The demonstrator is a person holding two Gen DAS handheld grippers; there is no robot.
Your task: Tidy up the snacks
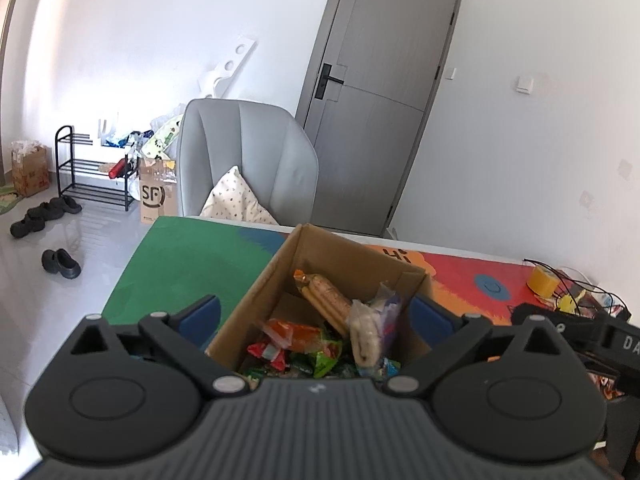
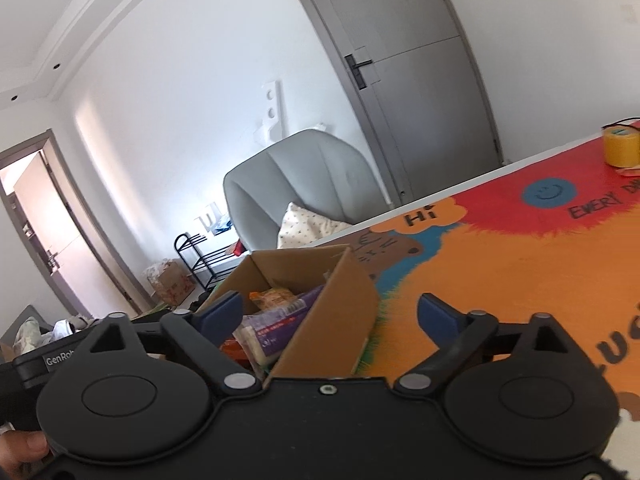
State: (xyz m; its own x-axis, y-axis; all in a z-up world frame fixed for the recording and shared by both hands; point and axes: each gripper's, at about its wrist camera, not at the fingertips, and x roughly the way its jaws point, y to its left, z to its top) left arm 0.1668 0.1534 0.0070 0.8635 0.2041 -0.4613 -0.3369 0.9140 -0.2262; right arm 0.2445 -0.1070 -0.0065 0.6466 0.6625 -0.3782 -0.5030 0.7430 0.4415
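Observation:
An open cardboard box stands on the colourful table mat and holds several wrapped snacks: a clear pack of round biscuits, orange and green packets, a pale wafer pack. My left gripper hangs over the near side of the box, open wide, its blue fingertips apart with nothing pressed between them. In the right wrist view the same box shows a purple packet. My right gripper is open, straddling the box's right wall without clamping it.
A yellow tape roll and tangled black cables sit at the table's far right. Behind the table stands a grey armchair with a cushion. A shoe rack, boxes and shoes are on the floor. A hand holds the left gripper's handle.

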